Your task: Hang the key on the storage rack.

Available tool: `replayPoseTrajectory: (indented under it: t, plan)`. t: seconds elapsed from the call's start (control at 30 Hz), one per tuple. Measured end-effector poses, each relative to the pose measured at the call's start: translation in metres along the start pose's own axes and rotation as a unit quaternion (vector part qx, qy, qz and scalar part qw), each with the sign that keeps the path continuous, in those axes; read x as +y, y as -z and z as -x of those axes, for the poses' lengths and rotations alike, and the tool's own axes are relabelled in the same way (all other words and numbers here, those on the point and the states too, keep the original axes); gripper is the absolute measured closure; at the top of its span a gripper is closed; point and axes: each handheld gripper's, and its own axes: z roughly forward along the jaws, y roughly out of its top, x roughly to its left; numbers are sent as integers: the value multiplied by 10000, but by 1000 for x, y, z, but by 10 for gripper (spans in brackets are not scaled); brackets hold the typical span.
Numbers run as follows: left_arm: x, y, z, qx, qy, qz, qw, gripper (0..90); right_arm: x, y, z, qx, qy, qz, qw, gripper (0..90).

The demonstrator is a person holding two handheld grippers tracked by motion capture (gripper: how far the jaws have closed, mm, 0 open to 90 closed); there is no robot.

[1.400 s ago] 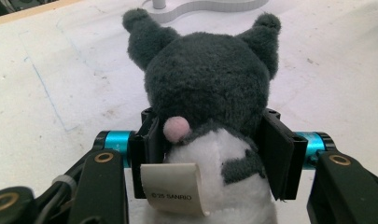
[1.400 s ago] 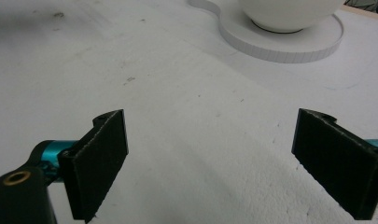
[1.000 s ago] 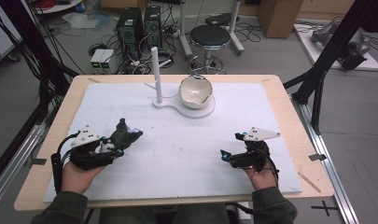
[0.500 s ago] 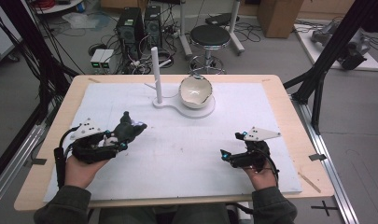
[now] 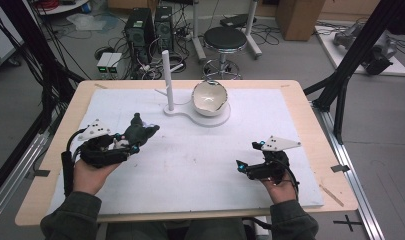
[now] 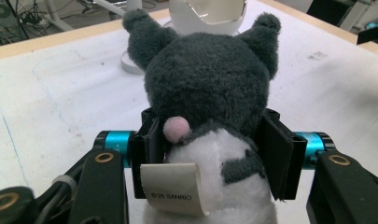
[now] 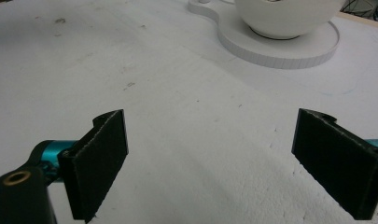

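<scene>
**High view: plush toy pinched in the left gripper, right gripper idle**

High view first. Left gripper [image 5: 132,137] at about eight o'clock on the worktop [image 5: 300,100], fingers pinching a dark grey plush toy [image 5: 140,132] by its body, ears pointing toward one o'clock. Toy apparently just clear of the white mat [image 5: 200,160], though hard to tell from above. Grey three-cornered plate on top of the gripper, cable trailing back along the sleeve.

Left gripper view: plush toy [image 6: 210,84] seen from behind, round grey head, two ears, small pink tail, white lower body, a folded label at six o'clock. Black fingers [image 6: 275,154] pressed into the toy's sides at three and nine o'clock, fur bulging slightly around them.

Right gripper [image 5: 250,167] at about four o'clock on the worktop, resting low over the mat, well apart from the toy. Right gripper view: fingers [image 7: 102,158] spread wide, bare mat between them, nothing held.

White bowl [image 5: 209,97] at twelve o'clock, sitting on the round end of a flat white stand [image 5: 190,112]; upright white post [image 5: 166,75] rising from the stand's narrow end, just beside the bowl at its nine o'clock. Bowl's rim looks uneven, as if broken. Same bowl [image 7: 284,16] and stand [image 7: 280,51] at one o'clock in the right gripper view, well ahead of the spread fingers.
</scene>
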Motion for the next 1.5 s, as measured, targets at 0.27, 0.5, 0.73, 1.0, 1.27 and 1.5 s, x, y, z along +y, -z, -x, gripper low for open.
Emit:
replayPoseTrajectory:
  t: [0.27,0.5,0.73,1.0,1.27,1.5]
  plan:
    - [11,-5,0,-22,31,88,10000,464,0,1,0,8,-21,32,10000,97]
    - [16,-9,-2,-58,143,149,9998,465,0,2,1,-6,-36,38,10000,97]
    - [20,-13,-7,-43,267,166,9995,467,0,1,1,10,-33,35,10000,97]
    - [21,-15,-9,-32,367,205,9991,467,0,1,1,20,-31,19,10000,97]
    - [27,-18,-8,-27,313,186,9993,467,0,0,1,26,-23,28,10000,97]
    - [35,-21,-6,-39,278,213,9994,468,0,0,1,21,-16,34,10000,97]
